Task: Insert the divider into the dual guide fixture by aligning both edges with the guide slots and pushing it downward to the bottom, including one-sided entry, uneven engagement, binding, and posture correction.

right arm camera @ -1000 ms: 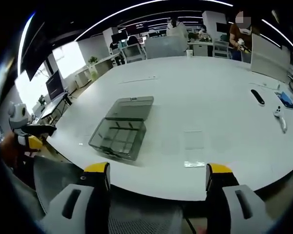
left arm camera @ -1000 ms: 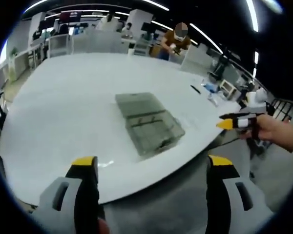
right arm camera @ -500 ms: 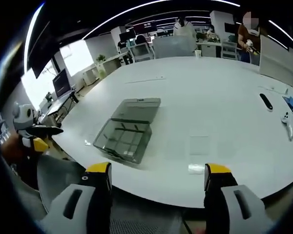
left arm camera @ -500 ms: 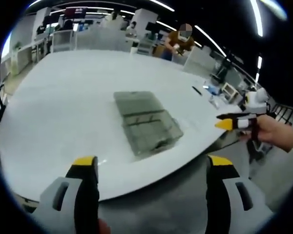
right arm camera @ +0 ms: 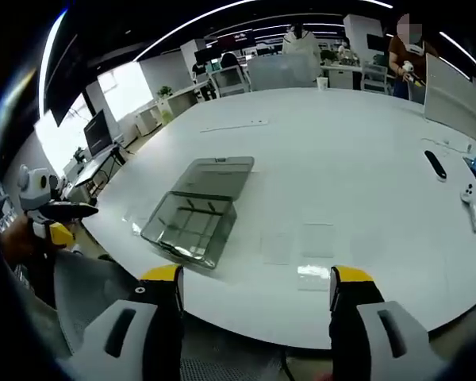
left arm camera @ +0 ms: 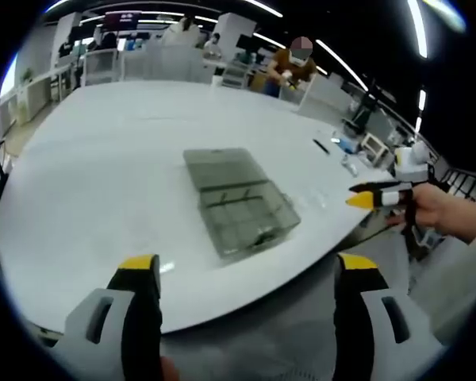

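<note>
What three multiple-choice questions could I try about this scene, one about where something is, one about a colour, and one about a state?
1. Where does the grey compartment box sit?
A. On the white table
B. On a chair
C. In a person's hand

2. What colour are the tips of the gripper jaws?
A. Red
B. Yellow
C. Green

3. How is the right gripper in its own view?
A. Shut on the box
B. Shut on a sheet
C. Open, holding nothing

Answers:
1. A: the box lies flat on the tabletop, lid folded open behind it.
2. B: both views show yellow caps on the black jaws.
3. C: its jaws stand wide apart near the table edge, as do the left gripper's.
</note>
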Tool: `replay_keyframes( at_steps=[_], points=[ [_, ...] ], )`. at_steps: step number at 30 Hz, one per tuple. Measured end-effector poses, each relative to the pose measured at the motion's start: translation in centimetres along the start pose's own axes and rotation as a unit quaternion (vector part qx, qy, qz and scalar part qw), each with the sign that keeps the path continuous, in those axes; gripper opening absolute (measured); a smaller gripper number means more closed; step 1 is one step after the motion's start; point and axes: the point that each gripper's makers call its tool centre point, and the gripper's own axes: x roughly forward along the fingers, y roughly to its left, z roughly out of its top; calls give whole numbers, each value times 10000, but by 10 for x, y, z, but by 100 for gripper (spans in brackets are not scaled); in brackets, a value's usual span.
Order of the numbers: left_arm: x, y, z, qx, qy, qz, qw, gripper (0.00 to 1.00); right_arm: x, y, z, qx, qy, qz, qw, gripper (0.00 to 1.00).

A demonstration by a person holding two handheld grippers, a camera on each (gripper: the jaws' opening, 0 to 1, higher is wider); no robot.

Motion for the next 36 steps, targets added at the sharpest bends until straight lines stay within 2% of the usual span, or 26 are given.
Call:
replay_keyframes(
  at_steps=[4, 16, 36],
  points=[
    [2, -4, 3, 91, -72, -15, 9999, 87, 6, -5, 1, -42, 51, 19, 10000, 71],
    [13, -12, 5, 281, -41, -45, 9996, 85, 23, -24, 2, -84, 208, -2, 9997, 68],
    [20, -16, 1, 284, 69, -96, 9995, 84, 46, -48, -8, 21, 456, -295, 9985, 59]
  ],
)
